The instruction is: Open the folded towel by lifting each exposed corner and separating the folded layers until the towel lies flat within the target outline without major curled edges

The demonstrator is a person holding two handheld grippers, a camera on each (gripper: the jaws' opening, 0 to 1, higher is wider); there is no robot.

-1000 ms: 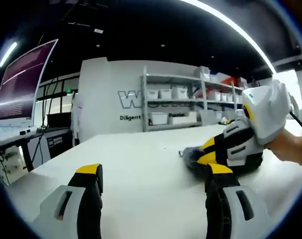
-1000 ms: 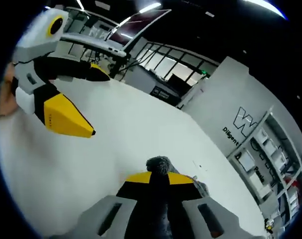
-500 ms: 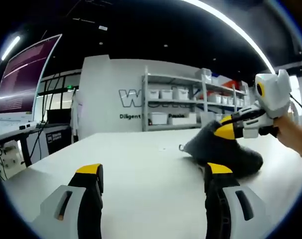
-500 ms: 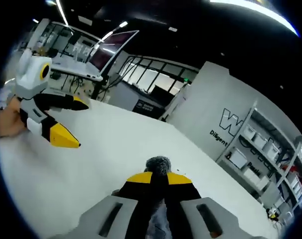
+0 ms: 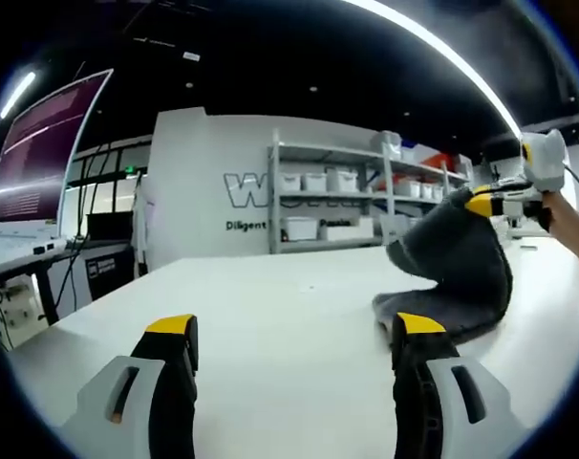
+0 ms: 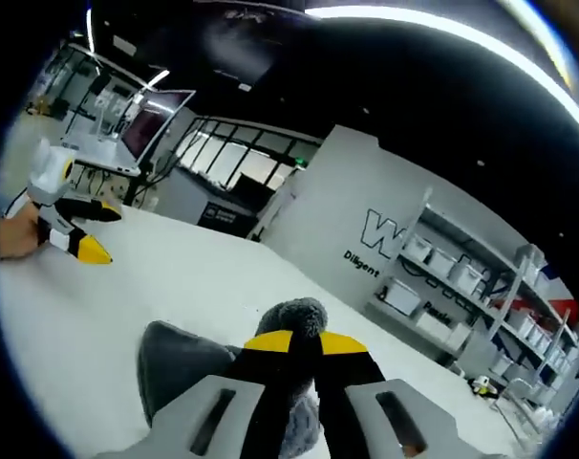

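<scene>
A dark grey towel [image 5: 459,271] rests partly on the white table [image 5: 270,316], one corner lifted high at the right in the left gripper view. My right gripper [image 5: 482,203] pinches that raised corner there. In the right gripper view the right gripper [image 6: 294,338] is shut on the towel [image 6: 184,363], a tuft of cloth poking above the yellow tips. My left gripper [image 5: 289,330] stands open low over the table, left of the towel, with nothing between its jaws. It also appears small and far at the left as the left gripper [image 6: 84,251].
A monitor [image 5: 41,153] and desk stand at the left. A white wall with lettering [image 5: 242,186] and shelves with bins [image 5: 347,201] lie beyond the table's far edge. A person's hand [image 5: 571,229] holds the right gripper.
The right gripper has risen and drawn away to the right with the towel corner, pulling the cloth up off the table. The left gripper has stayed open and still.
</scene>
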